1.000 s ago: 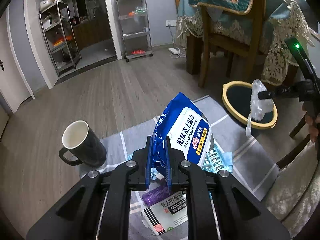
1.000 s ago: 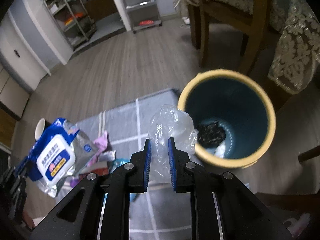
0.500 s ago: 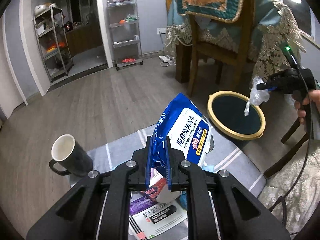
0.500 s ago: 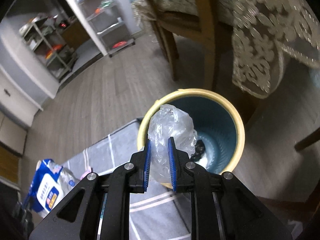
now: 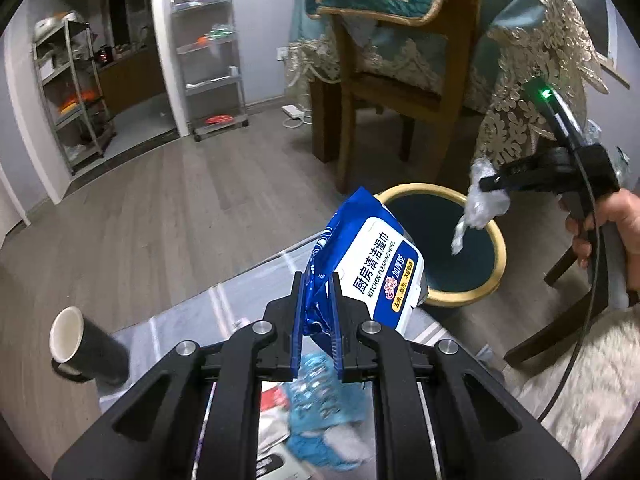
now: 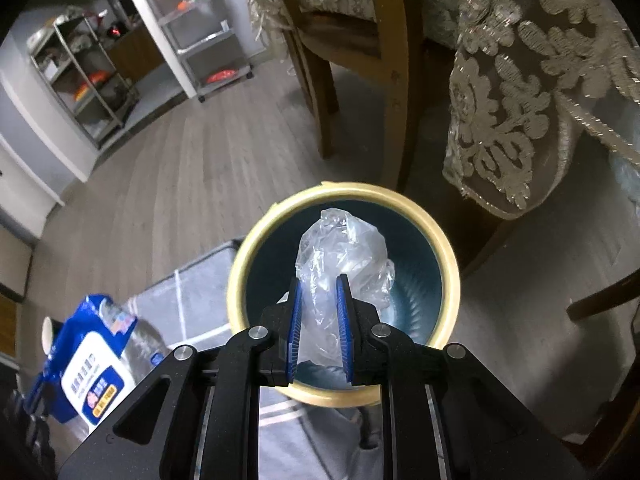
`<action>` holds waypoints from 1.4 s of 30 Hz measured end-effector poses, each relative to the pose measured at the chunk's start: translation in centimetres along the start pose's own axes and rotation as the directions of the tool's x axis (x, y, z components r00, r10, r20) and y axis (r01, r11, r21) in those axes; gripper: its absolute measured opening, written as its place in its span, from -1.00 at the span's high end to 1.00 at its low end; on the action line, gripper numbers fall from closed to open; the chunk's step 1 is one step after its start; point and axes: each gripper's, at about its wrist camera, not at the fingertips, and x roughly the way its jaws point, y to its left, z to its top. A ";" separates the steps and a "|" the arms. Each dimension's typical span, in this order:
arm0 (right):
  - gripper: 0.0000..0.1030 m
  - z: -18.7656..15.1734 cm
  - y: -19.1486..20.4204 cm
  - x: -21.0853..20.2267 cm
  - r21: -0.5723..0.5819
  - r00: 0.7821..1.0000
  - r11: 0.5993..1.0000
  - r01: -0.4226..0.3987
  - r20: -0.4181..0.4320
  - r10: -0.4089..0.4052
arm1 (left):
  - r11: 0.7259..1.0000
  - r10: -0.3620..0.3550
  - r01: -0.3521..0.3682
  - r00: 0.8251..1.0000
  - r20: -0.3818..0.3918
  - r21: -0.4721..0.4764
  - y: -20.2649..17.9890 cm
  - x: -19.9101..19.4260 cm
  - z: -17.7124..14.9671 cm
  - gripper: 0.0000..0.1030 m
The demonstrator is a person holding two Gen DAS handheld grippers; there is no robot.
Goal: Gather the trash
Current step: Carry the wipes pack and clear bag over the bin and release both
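Observation:
My left gripper is shut on a blue and white pack of kitchen wipes, held up above the grey rug. The same wipes pack shows at the lower left of the right wrist view. My right gripper is shut on a crumpled clear plastic bag and holds it over the mouth of a dark teal bin with a yellow rim. In the left wrist view that bin stands just beyond the wipes pack, with the right gripper and the clear bag above its far right edge.
A black mug lies on the grey checked rug. More litter, blue and white wrappers, lies on the rug under my left gripper. A wooden chair and a lace-draped table stand close behind the bin. Shelving racks line the far wall.
My right gripper has carried the clear bag from beside the bin to over its mouth. The left gripper has moved with the wipes pack towards the bin; the mug has slid to the left of its view.

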 end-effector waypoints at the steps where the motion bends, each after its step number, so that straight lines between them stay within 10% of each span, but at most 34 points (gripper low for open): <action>1: 0.65 0.0 0.2 0.3 -0.007 1.000 1.000 0.002 -0.008 -0.002 | 1.000 -0.004 0.004 1.000 -0.004 0.005 -0.5 0.5 0.4 0.79; 42: 0.64 0.9 -2.1 6.2 -0.041 0.974 0.981 0.191 -0.119 -0.195 | 0.989 0.021 -0.004 0.993 -0.117 0.146 -9.9 14.8 4.7 0.61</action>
